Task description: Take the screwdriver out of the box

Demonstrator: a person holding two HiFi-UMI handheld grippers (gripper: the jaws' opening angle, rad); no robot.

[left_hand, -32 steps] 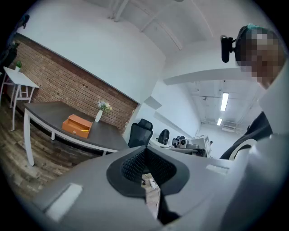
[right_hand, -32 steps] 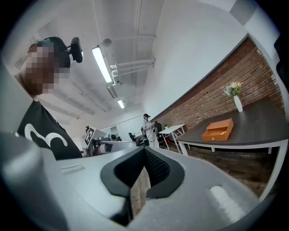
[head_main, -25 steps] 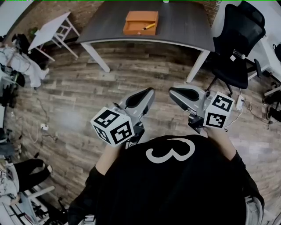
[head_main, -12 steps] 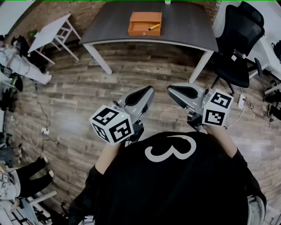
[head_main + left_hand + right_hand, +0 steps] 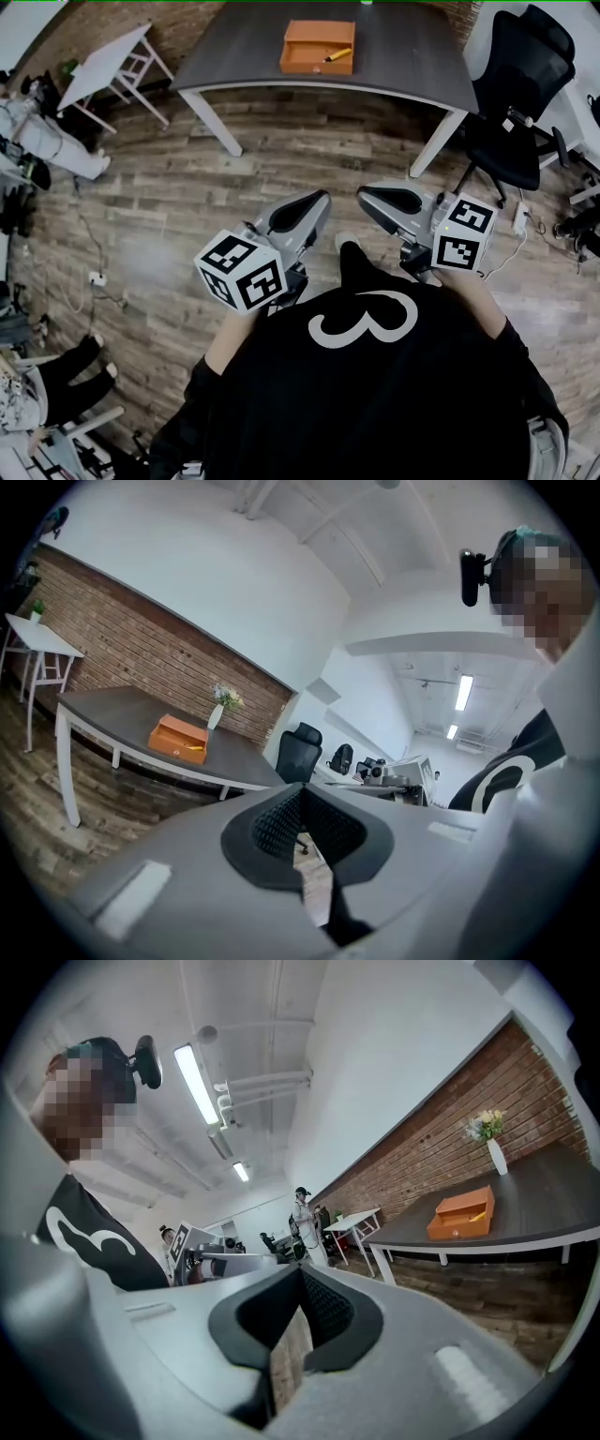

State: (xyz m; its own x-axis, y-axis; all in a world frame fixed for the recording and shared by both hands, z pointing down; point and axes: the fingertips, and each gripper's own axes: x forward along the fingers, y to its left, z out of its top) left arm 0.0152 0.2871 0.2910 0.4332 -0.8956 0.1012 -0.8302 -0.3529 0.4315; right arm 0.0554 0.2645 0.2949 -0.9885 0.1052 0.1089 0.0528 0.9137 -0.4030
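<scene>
An open orange box (image 5: 317, 47) sits on the dark grey table (image 5: 244, 56) far ahead, across the wooden floor. A yellow-handled screwdriver (image 5: 337, 55) lies in its right part. The box also shows small in the left gripper view (image 5: 177, 739) and the right gripper view (image 5: 464, 1213). My left gripper (image 5: 319, 195) and right gripper (image 5: 364, 192) are held side by side in front of the person's chest, pointing toward the table, well short of it. Both are shut and empty, pads meeting (image 5: 301, 789) (image 5: 301, 1269).
A black office chair (image 5: 511, 94) stands at the table's right end, and a small white table (image 5: 108, 66) to its left. A vase of flowers (image 5: 221, 705) stands behind the box. A person (image 5: 302, 1213) stands far off. Someone's legs (image 5: 56, 370) show at the lower left.
The person has walked toward the table: a foot now shows between the grippers and the box has drifted right in the head view. Both grippers stay shut, side by side.
</scene>
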